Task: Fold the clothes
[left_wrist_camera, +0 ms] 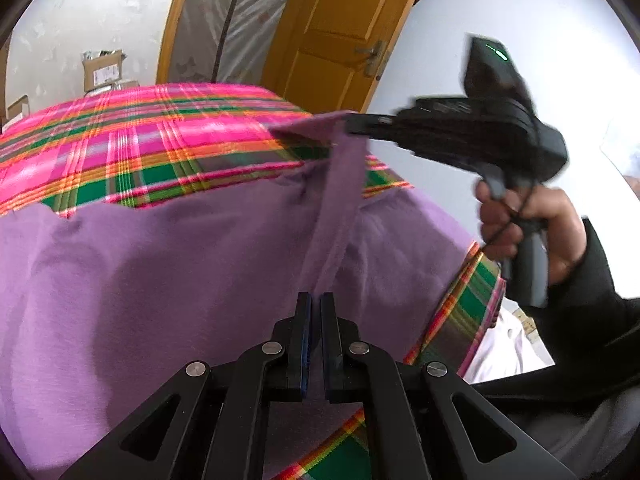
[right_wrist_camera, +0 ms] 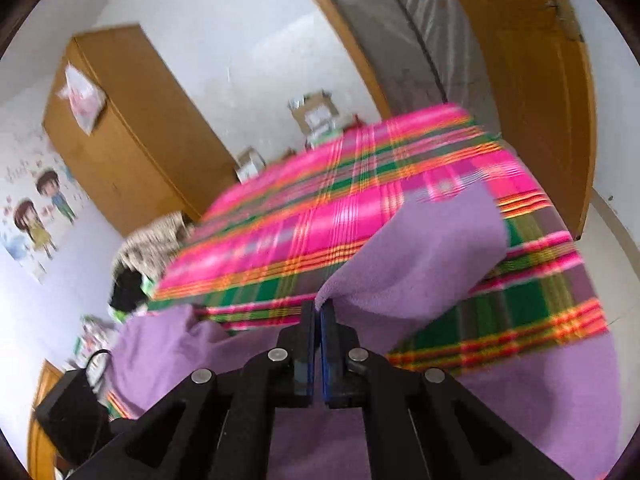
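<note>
A purple garment (left_wrist_camera: 160, 280) lies spread on a bed with a pink, green and orange plaid sheet (left_wrist_camera: 132, 140). My left gripper (left_wrist_camera: 316, 300) is shut on a fold of the garment, and a taut strip of cloth runs up from its tips. That strip ends at my right gripper (left_wrist_camera: 352, 125), held in a hand (left_wrist_camera: 520, 224) and shut on a lifted corner. In the right wrist view my right gripper (right_wrist_camera: 318, 305) pinches the purple garment's (right_wrist_camera: 420, 252) edge above the plaid sheet (right_wrist_camera: 320, 208). The left gripper's black body (right_wrist_camera: 72, 408) shows at lower left, its fingertips hidden.
An orange wooden door (left_wrist_camera: 336, 28) and a plastic-wrapped mattress (left_wrist_camera: 228, 20) stand behind the bed. Cardboard boxes (left_wrist_camera: 102, 70) sit by the far wall. A wooden wardrobe (right_wrist_camera: 128, 128) stands to the left, with a pile of clothes (right_wrist_camera: 152, 248) at the bed's corner.
</note>
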A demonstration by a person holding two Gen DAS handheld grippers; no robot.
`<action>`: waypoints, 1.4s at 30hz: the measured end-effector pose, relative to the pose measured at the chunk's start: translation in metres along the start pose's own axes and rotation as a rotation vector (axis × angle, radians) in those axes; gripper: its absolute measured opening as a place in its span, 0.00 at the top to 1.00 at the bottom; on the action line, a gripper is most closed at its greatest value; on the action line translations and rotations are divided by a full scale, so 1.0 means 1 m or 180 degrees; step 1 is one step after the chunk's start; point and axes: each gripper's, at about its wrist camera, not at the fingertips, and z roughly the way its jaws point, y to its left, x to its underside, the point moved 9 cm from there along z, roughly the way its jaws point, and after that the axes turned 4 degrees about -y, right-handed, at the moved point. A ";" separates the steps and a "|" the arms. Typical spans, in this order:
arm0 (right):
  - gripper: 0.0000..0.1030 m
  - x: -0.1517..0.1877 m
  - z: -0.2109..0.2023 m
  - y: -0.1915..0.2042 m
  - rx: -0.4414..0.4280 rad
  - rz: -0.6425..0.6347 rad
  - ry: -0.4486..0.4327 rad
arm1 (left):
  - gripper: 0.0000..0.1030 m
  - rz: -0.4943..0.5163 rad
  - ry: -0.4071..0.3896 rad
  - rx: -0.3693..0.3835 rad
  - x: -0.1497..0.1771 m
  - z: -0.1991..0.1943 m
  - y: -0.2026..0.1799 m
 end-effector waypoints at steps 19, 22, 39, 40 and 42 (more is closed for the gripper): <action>0.95 0.096 -0.037 -0.059 0.0400 0.0372 0.0429 | 0.96 0.0012 0.0265 0.0139 0.040 -0.002 -0.015; 0.91 0.094 -0.031 -0.058 0.0504 0.0260 0.0475 | 0.96 0.0006 0.0253 0.0115 0.039 -0.002 -0.014; 0.98 0.050 -0.048 -0.035 0.0121 0.0302 -0.0035 | 0.74 0.0441 0.0306 0.0018 0.033 0.013 -0.038; 0.98 0.049 -0.050 -0.033 0.0106 0.0301 -0.0054 | 0.74 0.0446 0.0298 0.0031 0.032 0.012 -0.038; 0.98 0.049 -0.055 -0.031 0.0096 0.0316 -0.0089 | 0.84 0.0457 0.0282 0.0055 0.032 0.009 -0.039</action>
